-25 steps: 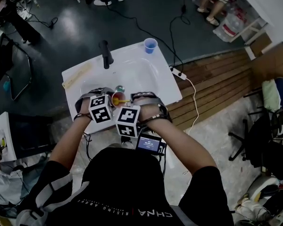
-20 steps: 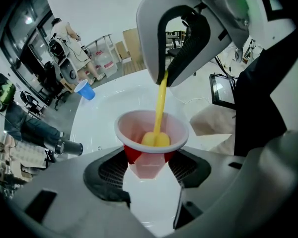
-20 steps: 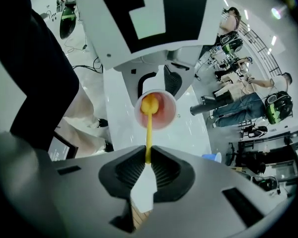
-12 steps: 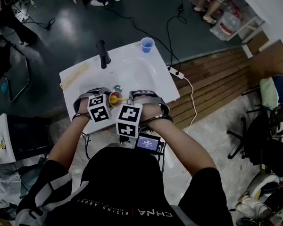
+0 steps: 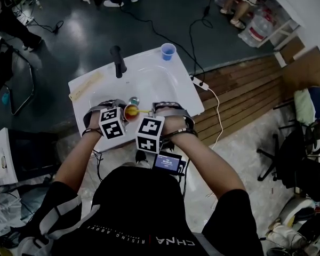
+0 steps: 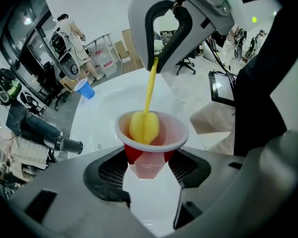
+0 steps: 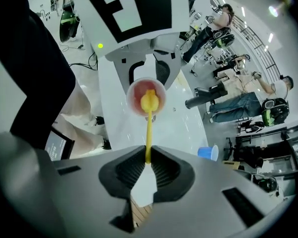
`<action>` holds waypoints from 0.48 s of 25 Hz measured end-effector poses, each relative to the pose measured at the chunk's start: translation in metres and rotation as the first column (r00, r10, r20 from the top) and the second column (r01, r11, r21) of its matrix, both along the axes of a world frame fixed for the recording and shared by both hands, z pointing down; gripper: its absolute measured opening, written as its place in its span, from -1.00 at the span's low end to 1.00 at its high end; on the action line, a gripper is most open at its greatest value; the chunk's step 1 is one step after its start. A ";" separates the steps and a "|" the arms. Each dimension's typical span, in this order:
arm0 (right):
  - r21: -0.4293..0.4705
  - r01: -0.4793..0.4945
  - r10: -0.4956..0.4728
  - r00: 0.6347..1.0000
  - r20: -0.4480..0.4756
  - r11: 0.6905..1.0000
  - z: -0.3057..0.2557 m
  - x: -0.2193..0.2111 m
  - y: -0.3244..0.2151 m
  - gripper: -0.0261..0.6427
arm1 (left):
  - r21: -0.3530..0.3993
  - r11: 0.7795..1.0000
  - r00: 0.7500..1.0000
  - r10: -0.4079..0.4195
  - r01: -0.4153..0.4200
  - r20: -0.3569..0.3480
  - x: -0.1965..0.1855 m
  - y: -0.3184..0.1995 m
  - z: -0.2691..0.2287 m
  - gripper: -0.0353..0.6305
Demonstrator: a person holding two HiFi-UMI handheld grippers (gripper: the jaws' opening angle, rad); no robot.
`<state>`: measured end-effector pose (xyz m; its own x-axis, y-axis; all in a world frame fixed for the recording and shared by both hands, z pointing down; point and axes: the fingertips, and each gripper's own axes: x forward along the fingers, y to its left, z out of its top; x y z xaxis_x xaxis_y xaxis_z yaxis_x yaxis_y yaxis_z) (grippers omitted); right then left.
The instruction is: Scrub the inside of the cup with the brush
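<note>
White sink [image 5: 154,73] in front of person, dark floor beyond. Left gripper [image 6: 150,165] clamped on red cup [image 6: 151,145], jaws set wide, pads pressing cup's lower sides. Cup held over sink's near part, mouth tilted toward right gripper. Right gripper [image 7: 146,158] pinched tight on thin yellow handle of brush [image 7: 148,125]. Black faucet [image 5: 118,61] at sink's far-left rim. Blue cup [image 5: 168,51] on far-right corner. Yellow brush head sits inside red cup.

The bare left forearm [image 5: 77,161] and right forearm [image 5: 205,161] reach forward and converge. The left gripper [image 6: 149,166] clamps a small red plastic cup [image 6: 150,152] between its jaws. Facing it, the right gripper [image 7: 147,161] pinches a thin-handled yellow brush [image 7: 148,128].
</note>
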<state>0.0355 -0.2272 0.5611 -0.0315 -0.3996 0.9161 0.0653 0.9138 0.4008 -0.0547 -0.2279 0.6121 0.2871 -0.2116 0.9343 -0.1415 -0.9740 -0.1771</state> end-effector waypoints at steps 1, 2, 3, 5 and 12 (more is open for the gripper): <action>-0.005 0.001 -0.001 1.000 -0.002 1.000 0.002 0.000 0.002 -0.79 | 0.000 1.000 1.000 -0.001 0.001 0.001 -0.001 0.000 0.000 -0.12; -0.010 0.002 -0.002 1.000 -0.002 1.000 0.003 0.000 0.003 -0.79 | 0.000 1.000 1.000 -0.002 0.002 0.003 -0.002 0.000 -0.001 -0.12; -0.013 0.003 -0.003 1.000 -0.001 1.000 0.004 -0.001 0.005 -0.79 | -0.001 1.000 1.000 -0.003 0.003 0.005 -0.003 -0.001 -0.001 -0.12; -0.020 0.005 -0.005 1.000 0.006 1.000 0.005 -0.004 0.008 -0.79 | 0.000 1.000 1.000 -0.007 0.007 0.008 -0.005 -0.002 0.000 -0.12; -0.040 0.010 -0.008 0.999 0.047 0.999 0.002 -0.014 0.019 -0.79 | 0.003 1.000 1.000 -0.013 0.013 0.016 -0.010 -0.006 0.003 -0.12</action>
<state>0.0217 -0.2085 0.5632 -0.0784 -0.3615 0.9291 0.0557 0.9289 0.3661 -0.0645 -0.2339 0.6148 0.2696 -0.2184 0.9379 -0.1514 -0.9714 -0.1827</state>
